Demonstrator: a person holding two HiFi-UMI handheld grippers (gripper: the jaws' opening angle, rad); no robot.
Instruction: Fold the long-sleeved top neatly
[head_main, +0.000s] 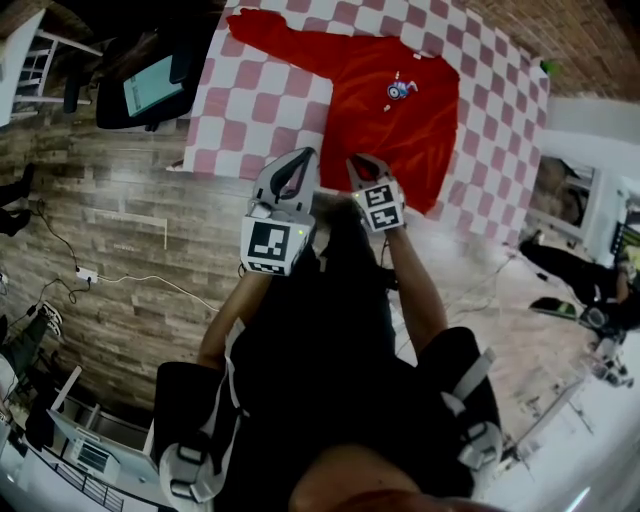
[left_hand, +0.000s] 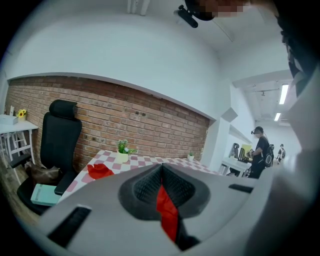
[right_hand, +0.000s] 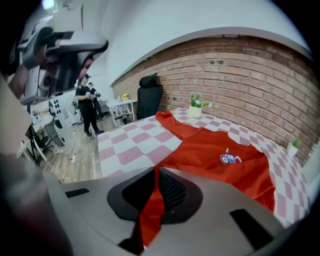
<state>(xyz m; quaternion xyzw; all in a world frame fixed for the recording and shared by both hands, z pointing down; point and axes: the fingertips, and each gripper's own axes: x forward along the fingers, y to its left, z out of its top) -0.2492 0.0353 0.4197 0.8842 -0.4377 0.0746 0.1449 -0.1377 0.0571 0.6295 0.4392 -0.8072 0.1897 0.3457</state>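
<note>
Your left gripper (left_hand: 161, 174) has its jaws closed on a strip of red fabric. Your right gripper (right_hand: 156, 176) is clamped on red fabric in the same way. Both grips sit close together at the near edge of the desk (head_main: 250, 100), probably so that you can lift this side of the garment as one straight edge for a fold. The long-sleeved top (head_main: 400, 120) extends away from both jaws. Its body lies flat on the checked cloth, and one sleeve (head_main: 290, 42) reaches toward the far left corner.
</note>
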